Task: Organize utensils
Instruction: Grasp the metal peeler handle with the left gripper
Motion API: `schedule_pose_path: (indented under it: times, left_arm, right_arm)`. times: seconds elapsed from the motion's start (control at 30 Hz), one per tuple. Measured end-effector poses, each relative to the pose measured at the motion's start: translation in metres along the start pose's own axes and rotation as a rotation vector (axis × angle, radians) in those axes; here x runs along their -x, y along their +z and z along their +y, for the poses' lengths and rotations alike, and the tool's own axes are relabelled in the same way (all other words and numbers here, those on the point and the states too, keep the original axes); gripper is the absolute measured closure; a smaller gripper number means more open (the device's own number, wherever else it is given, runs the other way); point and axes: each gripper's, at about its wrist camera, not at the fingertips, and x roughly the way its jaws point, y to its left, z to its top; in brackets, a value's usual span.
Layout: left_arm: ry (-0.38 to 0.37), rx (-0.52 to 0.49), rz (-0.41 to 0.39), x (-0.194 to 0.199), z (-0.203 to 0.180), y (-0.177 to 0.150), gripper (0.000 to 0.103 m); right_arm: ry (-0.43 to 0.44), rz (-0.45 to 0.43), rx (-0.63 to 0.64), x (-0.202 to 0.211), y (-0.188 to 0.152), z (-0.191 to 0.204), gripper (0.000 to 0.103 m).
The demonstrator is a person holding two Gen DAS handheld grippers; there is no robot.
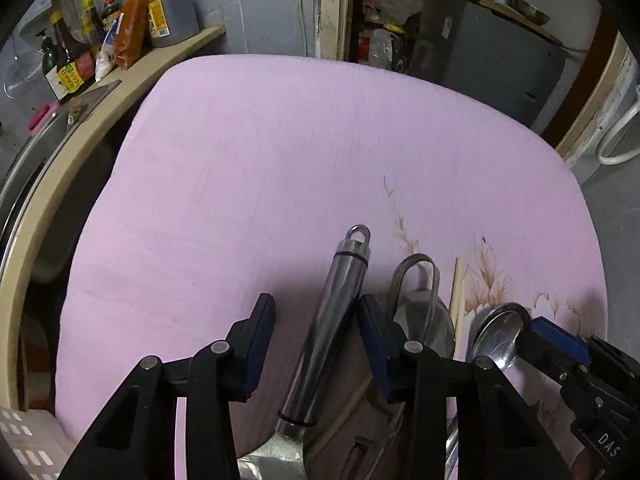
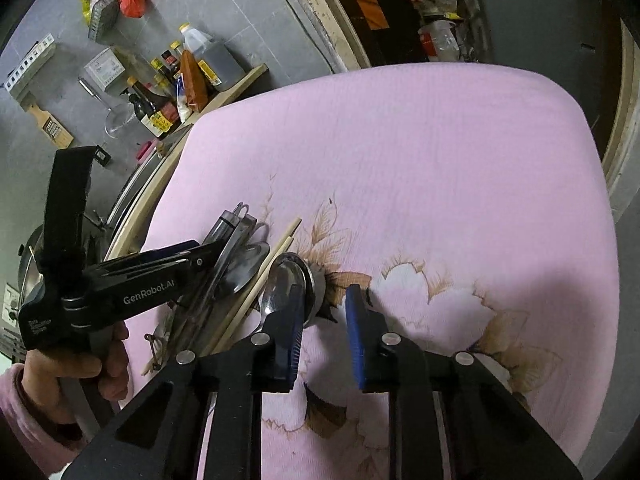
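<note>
Several steel utensils lie in a heap on the pink flowered cloth. My left gripper straddles a round steel handle with a hanging loop. Its right pad touches the handle, its left pad stands clear, so it is open. Beside it lie a wire-loop utensil, wooden chopsticks and a spoon. My right gripper is open over the cloth. The spoon lies just beyond its left finger, not between the pads. The left gripper points into the heap, with a hand holding it.
A beige counter ledge with sauce bottles runs along the cloth's far left edge, with a steel sink below it. A white slotted basket sits at the lower left. A cluttered doorway lies beyond the table.
</note>
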Motion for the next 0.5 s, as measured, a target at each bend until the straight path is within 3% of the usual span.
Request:
schedule_pose_path:
  times: [0.23, 0.3, 0.4, 0.5]
  left_arm:
    - [-0.006, -0.035, 0.032, -0.008, -0.001, 0.014, 0.063]
    - [-0.005, -0.04, 0.037, -0.009, -0.001, 0.017, 0.063]
    - [-0.02, -0.063, 0.034, -0.008, -0.005, 0.017, 0.081]
    - [-0.018, -0.074, 0.036, -0.007, -0.006, 0.016, 0.082]
  right_arm:
    - [0.037, 0.024, 0.006, -0.01, 0.011, -0.001, 0.085]
    - [0.053, 0.029, 0.008, -0.01, 0.012, 0.0, 0.09]
    - [0.08, 0.031, 0.001, -0.01, 0.01, 0.001, 0.098]
    - [0.098, 0.027, -0.024, -0.006, 0.008, -0.001, 0.099]
